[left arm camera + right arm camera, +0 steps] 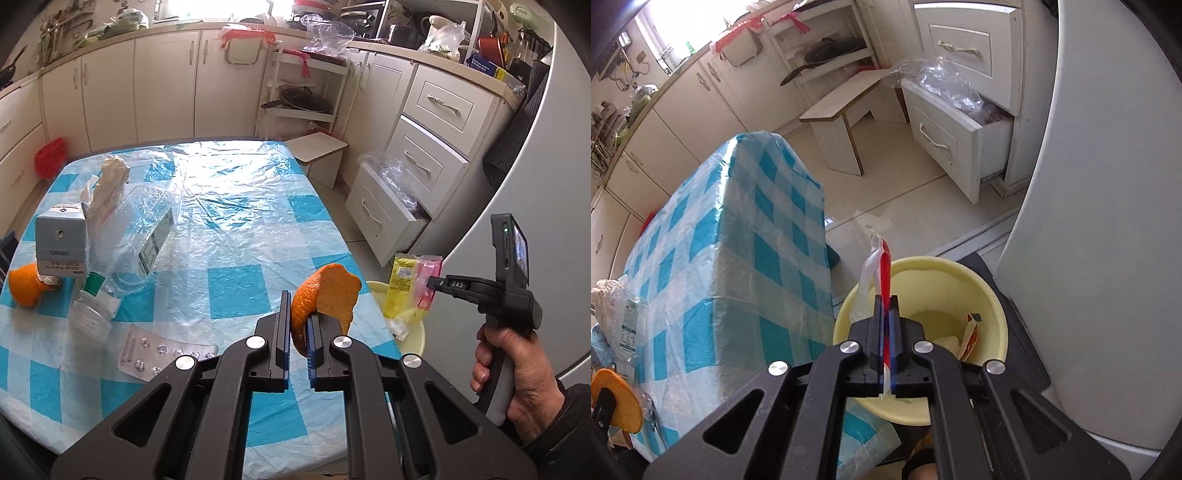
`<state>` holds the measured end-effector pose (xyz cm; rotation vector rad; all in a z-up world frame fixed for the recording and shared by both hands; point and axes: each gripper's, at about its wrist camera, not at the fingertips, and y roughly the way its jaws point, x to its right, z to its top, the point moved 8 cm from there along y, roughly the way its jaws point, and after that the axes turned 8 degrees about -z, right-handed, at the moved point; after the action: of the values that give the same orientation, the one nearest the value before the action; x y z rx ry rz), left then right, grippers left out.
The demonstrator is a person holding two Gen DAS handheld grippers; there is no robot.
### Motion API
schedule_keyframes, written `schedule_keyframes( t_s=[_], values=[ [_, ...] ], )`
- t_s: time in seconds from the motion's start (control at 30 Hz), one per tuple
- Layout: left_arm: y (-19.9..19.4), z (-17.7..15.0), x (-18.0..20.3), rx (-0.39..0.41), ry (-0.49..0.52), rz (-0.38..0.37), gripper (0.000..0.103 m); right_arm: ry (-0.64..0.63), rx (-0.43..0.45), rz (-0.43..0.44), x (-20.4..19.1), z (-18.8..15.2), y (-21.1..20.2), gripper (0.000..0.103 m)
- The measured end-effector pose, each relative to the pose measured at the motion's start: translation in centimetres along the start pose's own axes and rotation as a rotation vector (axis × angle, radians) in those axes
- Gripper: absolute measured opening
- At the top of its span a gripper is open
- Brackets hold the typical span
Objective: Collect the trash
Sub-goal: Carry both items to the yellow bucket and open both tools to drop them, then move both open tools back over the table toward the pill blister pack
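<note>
The yellow bowl (415, 334) sits mostly hidden behind the table (258, 229) edge and the wrapper (410, 284), print on the grey carton (61, 240) is too small to read, and the blister pack (155, 350) is partly covered by the left gripper (298, 328).

You are in a home kitchen. Cream cabinets (162, 85) run along the walls under a cluttered counter (436, 51), and a drawer stack (417, 155) has its bottom drawer pulled out. An open shelf rack (303, 92) holds a frying pan (299, 100). A fridge (1108, 221) stands at your right. Before you is a table (236, 229) under a blue-checked plastic cloth, and a small stool (846, 107) stands on the tiled floor (905, 206).
</note>
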<state>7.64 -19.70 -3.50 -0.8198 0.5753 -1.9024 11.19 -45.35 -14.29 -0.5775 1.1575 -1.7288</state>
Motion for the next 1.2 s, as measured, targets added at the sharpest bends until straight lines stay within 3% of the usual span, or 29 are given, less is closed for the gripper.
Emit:
schedule_keyframes(
  t_s=[0.03,0.13,0.33,0.47,0.63,0.77,0.83,0.9,1.03,1.1,1.2],
  values=[
    [0.2,0.1,0.1,-0.003,-0.003,-0.003,0.007,0.0,-0.031,-0.004,0.1,-0.4,0.6,0.008],
    [1.0,0.1,0.3,-0.012,-0.015,-0.014,0.007,0.049,-0.063,-0.002,0.7,-0.7,1.3,0.041],
    [2.6,0.4,1.4,-0.035,-0.029,-0.044,0.007,0.136,0.024,0.063,1.1,0.8,-1.0,0.053],
    [4.3,0.8,3.9,-0.058,0.001,-0.076,0.007,0.13,0.197,0.113,0.1,3.8,-5.0,0.063],
    [7.7,1.2,8.0,-0.101,0.051,-0.115,0.007,0.058,0.442,0.085,-0.7,8.1,-10.4,0.073],
    [12.2,0.3,10.5,-0.186,0.068,-0.13,0.008,0.082,0.488,0.11,-0.4,9.4,-11.3,0.073],
    [14.7,-0.3,11.4,-0.249,0.064,-0.133,0.018,0.104,0.465,0.146,-0.3,9.6,-11.0,0.073],
    [15.9,-0.5,11.9,-0.263,0.069,-0.111,0.053,0.106,0.454,0.157,-0.4,9.9,-10.8,0.073],
    [14.9,0.5,11.7,-0.217,0.068,-0.089,0.065,0.118,0.438,0.185,-1.0,10.0,-10.9,0.073],
    [13.2,1.4,10.7,-0.174,0.053,-0.074,0.075,0.115,0.438,0.193,-1.5,9.8,-11.3,0.073],
    [10.7,2.1,8.3,-0.129,0.015,-0.052,0.081,0.102,0.44,0.198,-2.4,9.5,-11.5,0.074]
  ],
)
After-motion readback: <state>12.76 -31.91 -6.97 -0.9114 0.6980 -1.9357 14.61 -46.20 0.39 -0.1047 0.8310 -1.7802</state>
